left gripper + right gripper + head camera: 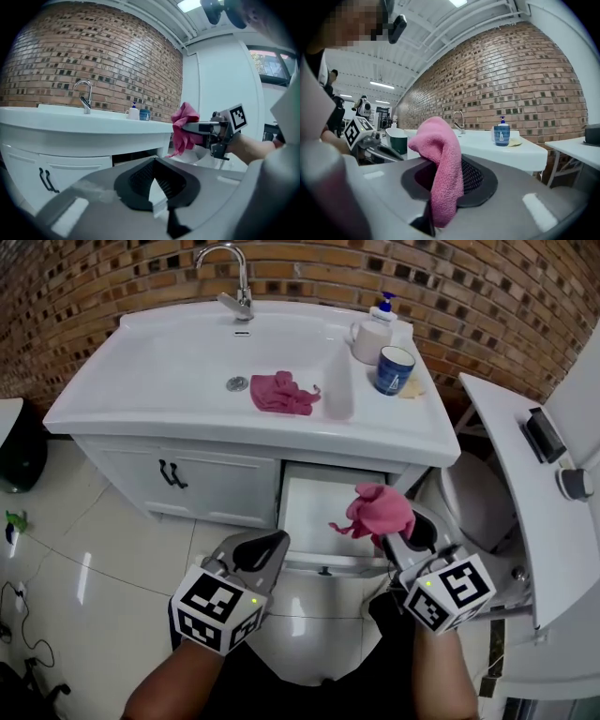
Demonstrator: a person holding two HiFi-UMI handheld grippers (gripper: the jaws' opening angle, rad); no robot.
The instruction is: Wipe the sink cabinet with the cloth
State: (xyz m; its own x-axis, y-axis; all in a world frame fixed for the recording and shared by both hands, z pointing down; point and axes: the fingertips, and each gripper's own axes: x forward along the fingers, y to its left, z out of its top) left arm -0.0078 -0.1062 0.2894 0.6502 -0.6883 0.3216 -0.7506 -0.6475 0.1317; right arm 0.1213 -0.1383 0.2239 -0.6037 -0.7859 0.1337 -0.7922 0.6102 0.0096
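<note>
Two cloths: a pink cloth (380,512) is held in the right gripper (392,538); a second pink cloth (281,393) is seen crumpled in the sink basin (187,362), beside the drain.
Right gripper jaws: closed on the pink cloth, which is bunched above the pads and hangs down between them.
Left gripper (267,547): jaws brought together, nothing held between them; it is kept low in front of the cabinet.
Sink cabinet (216,486): white, with dark handles on the closed left doors; a drawer (314,512) at the right is seen pulled out.
Held cloth position: raised over the right part of the drawer, just beside the countertop's front corner, below the counter edge.
Countertop: a tap (230,268), a soap dispenser (375,334) and a blue cup (394,369) are set near the back and right.
</note>
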